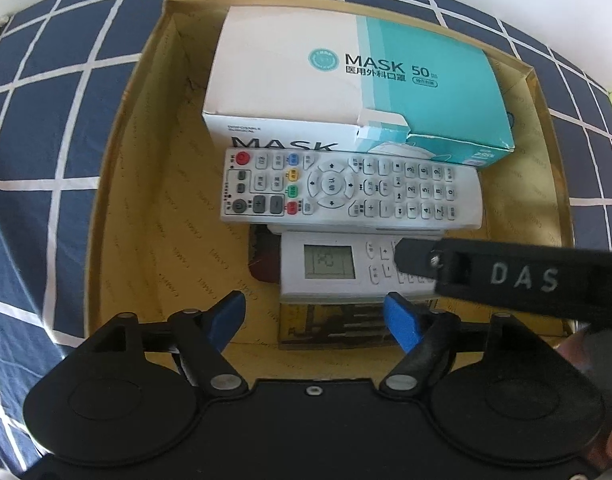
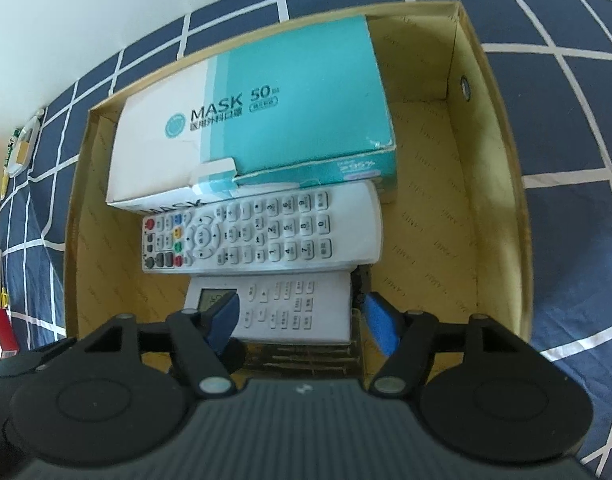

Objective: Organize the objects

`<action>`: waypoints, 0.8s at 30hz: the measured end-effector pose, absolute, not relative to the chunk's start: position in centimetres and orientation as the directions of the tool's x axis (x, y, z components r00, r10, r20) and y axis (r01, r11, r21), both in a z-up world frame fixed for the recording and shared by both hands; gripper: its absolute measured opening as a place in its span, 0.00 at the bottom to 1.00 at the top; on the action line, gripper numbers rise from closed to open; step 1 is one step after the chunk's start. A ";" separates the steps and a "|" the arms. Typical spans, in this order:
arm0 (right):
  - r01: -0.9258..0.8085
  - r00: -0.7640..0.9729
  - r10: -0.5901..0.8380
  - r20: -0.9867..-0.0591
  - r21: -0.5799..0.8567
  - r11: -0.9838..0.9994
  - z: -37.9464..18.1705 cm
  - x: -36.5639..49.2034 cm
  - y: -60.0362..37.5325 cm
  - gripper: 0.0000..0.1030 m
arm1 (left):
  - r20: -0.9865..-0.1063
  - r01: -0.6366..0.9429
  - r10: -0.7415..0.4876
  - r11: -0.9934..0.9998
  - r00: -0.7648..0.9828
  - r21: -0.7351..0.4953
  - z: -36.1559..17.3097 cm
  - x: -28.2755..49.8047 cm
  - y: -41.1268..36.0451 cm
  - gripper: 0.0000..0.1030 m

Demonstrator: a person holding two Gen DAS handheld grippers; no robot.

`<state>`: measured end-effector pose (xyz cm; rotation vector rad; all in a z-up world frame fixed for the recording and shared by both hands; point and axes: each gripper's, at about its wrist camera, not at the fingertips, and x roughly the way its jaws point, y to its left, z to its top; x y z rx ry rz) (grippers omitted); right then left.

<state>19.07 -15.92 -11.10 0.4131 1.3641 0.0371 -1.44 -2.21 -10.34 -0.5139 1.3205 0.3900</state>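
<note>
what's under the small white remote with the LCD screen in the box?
Small white LCD remote rests on a flat clear case with dark strips inside; a dark red item pokes out alongside. The rest is covered.

Mask box [image 1: 346, 80], then two remotes [image 1: 346, 188], in cardboard box [image 1: 146, 184]

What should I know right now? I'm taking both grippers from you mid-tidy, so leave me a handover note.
Left gripper: open, empty, hovering over the near end of the cardboard box.
Right gripper: open, straddling the small remote, pads not visibly pressing.
In the box: mask box at far end, large remote beside it, small remote on a flat case.
Done: these items are boxed.
Left: lift both grippers clear; check outside the box for strays.
</note>
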 end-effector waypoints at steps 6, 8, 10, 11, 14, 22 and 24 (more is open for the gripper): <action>0.190 0.250 0.247 -0.936 0.298 0.936 -9.2 18.6 -16.5 0.68 | -0.980 -0.547 0.016 0.832 0.198 -0.097 -9.0 -2.3 -2.2 0.77; 0.180 0.256 0.238 -0.937 0.288 0.940 -8.6 18.4 -16.5 0.71 | -0.980 -0.551 0.032 0.831 0.195 -0.083 -8.3 -2.8 -2.2 0.78; 0.169 0.262 0.232 -0.937 0.281 0.945 -8.0 18.1 -16.6 0.72 | -0.980 -0.552 0.046 0.831 0.196 -0.071 -7.7 -3.1 -2.2 0.82; 0.167 0.270 0.227 -0.936 0.277 0.946 -7.6 17.8 -16.7 0.74 | -0.979 -0.553 0.053 0.830 0.199 -0.068 -7.3 -3.2 -2.2 0.84; 0.159 0.300 0.202 -0.932 0.257 0.953 -6.3 17.0 -17.3 0.78 | -0.976 -0.553 0.072 0.831 0.207 -0.056 -6.3 -3.8 -2.2 0.85; 0.188 0.339 0.178 -0.924 0.252 0.949 -4.2 14.9 -19.3 0.86 | -0.965 -0.547 0.115 0.836 0.236 -0.034 -4.0 -4.9 -2.8 0.89; 0.188 0.346 0.169 -0.923 0.245 0.951 -3.7 14.2 -19.7 0.88 | -0.962 -0.544 0.129 0.839 0.242 -0.025 -3.4 -5.2 -3.1 0.90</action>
